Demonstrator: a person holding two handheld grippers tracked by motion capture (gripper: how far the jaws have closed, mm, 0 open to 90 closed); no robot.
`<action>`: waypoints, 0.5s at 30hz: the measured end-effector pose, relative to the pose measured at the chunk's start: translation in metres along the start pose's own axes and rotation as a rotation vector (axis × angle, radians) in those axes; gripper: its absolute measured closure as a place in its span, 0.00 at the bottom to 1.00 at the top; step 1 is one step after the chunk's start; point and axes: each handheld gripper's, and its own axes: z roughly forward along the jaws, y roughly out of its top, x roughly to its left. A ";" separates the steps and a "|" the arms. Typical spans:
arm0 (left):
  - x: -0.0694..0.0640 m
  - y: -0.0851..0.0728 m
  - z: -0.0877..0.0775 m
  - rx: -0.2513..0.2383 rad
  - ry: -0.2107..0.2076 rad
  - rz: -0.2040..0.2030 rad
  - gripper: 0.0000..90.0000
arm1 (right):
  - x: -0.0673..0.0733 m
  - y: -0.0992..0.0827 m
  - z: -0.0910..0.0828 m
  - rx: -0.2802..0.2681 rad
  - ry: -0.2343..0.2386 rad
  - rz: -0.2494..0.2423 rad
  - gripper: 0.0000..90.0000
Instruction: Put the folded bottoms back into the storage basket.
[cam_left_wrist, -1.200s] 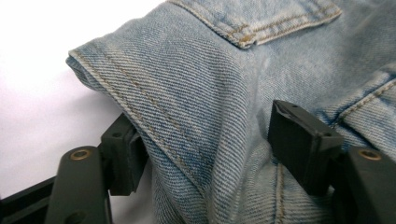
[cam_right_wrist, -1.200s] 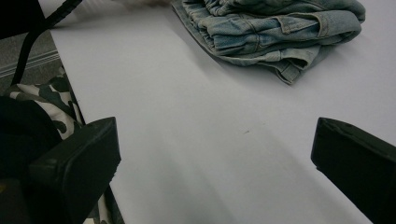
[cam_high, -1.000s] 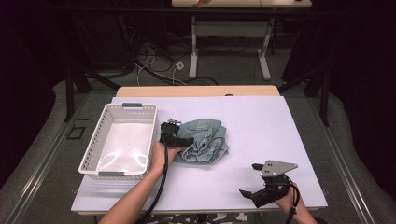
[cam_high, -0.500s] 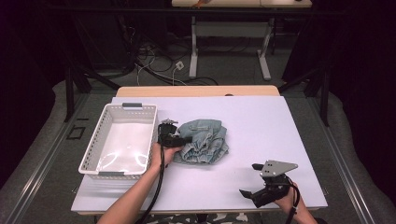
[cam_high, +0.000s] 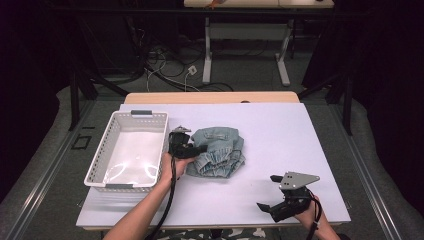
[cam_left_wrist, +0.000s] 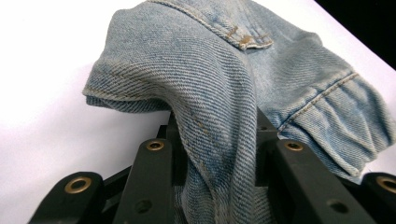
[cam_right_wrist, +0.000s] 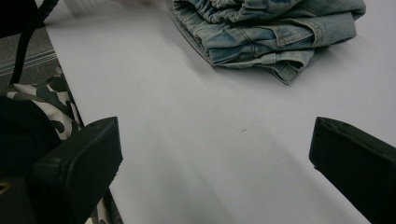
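The white worktop (cam_high: 280, 130) carries a white basket (cam_high: 102, 160) at its left and, just to the right of it, folded denim jeans (cam_high: 217, 152) lying near the middle. The left gripper (cam_high: 192, 149) sits between the two, its jaws just closed on a fold at the jeans' left edge, so the basket lies directly behind that hand. The right gripper (cam_high: 265, 192) rests open, well apart, near the front right corner.

My table (cam_high: 280, 130) is bright under light from above, and the room around it is dark. The basket (cam_high: 131, 150) floor shines with glare. Up close, the jeans (cam_left_wrist: 224, 84) look sharp, but the black jaws near my camera look soft, maybe out of focus.
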 end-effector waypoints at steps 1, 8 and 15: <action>-0.001 0.000 -0.001 -0.005 0.000 0.001 0.77 | 0.000 0.000 0.000 0.000 -0.001 0.000 0.03; -0.009 0.002 -0.007 -0.006 0.000 0.029 0.77 | 0.000 0.000 0.000 -0.003 -0.006 0.001 0.03; -0.013 0.003 -0.013 -0.019 -0.016 0.023 0.77 | 0.000 0.000 -0.001 -0.004 -0.006 -0.001 0.03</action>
